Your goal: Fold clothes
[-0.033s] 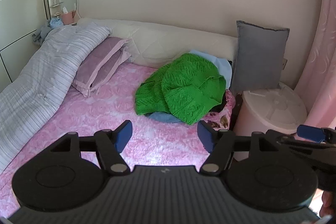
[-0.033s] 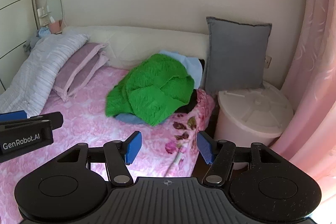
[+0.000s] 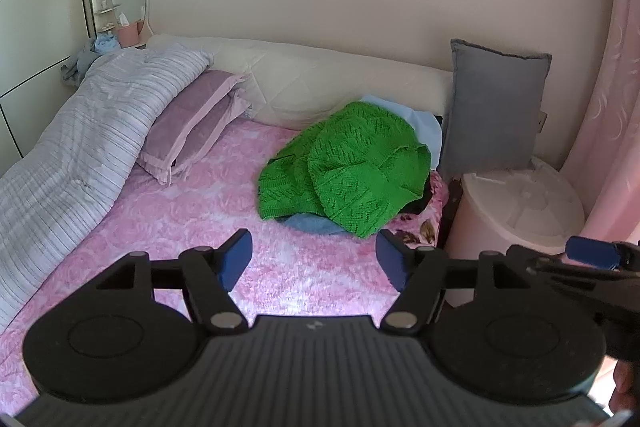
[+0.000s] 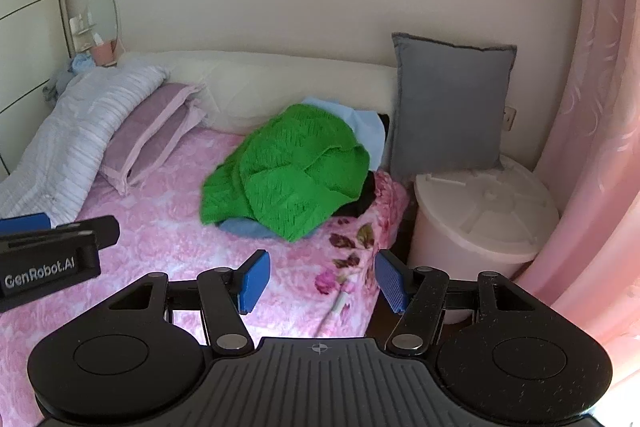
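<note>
Both tongs parted and empty: left gripper point(image 3: 314, 259) with blue pads spread wide above the pink bedspread point(image 3: 192, 223), right gripper point(image 4: 320, 281) likewise spread, hanging over the bed's floral corner. Held side by side and aimed at the same heap, probably so that each can take one edge of a garment.

From left to right across the bed: striped duvet point(image 3: 76, 147) bunched along the wall side, mauve pillows point(image 3: 188, 119) against the headboard, then the clothes, then a grey cushion point(image 3: 494, 111) propped upright above a lidded white bin point(image 3: 520, 203).

Green knit sweater point(image 3: 352, 171) draped over the heap near the headboard, on the bin side of the bed, well ahead of both grippers. Beneath it a blue garment point(image 3: 310, 225) peeking out in front, a pale blue one point(image 3: 420, 125) behind, something dark at the right. Sweater rumpled, not squared into a neat fold; long axis apparently slanting from front-left up to back-right, though collar and hem hard to make out. Clear bedspread in front seemingly kept as folding room.
</note>
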The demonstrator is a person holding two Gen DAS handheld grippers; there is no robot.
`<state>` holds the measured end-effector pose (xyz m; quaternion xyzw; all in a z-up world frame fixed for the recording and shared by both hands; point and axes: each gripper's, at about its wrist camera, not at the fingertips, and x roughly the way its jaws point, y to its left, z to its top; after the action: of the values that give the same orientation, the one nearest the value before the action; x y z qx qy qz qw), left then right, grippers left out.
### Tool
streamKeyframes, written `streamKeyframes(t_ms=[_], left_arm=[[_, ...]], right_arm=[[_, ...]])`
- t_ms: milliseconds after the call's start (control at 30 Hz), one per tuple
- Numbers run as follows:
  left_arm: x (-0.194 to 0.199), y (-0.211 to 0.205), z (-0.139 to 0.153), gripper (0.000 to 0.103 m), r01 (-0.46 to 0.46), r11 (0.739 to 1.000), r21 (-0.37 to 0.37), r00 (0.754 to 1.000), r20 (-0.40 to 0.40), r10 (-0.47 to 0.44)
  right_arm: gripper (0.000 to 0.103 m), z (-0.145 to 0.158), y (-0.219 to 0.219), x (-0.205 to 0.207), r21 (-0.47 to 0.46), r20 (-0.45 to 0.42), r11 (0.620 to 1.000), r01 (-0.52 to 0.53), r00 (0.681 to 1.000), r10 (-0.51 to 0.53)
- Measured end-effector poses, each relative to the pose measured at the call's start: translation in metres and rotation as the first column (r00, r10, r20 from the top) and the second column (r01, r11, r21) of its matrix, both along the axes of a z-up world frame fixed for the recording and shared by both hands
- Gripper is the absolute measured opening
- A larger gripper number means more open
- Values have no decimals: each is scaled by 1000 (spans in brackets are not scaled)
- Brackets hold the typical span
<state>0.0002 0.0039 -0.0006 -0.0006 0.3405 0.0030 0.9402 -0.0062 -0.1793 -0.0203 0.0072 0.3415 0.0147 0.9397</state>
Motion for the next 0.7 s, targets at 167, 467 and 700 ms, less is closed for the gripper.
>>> streamKeyframes(t_ms=[167, 467, 700], left_arm=[[1, 17, -3, 65, -6, 1000, -9, 1000, 1, 6], [3, 48, -8, 65, -18, 1000, -25, 1000, 1, 18], [-1, 55, -12, 65, -3, 999, -37, 1000, -8, 2]], right_arm=[[62, 2, 24, -1, 7, -8, 1000, -12, 1000, 13], [62, 4, 68, 10, -8, -4, 1000, 8, 1000, -8], [62, 7, 70, 3, -21, -1, 999, 32, 999, -32]])
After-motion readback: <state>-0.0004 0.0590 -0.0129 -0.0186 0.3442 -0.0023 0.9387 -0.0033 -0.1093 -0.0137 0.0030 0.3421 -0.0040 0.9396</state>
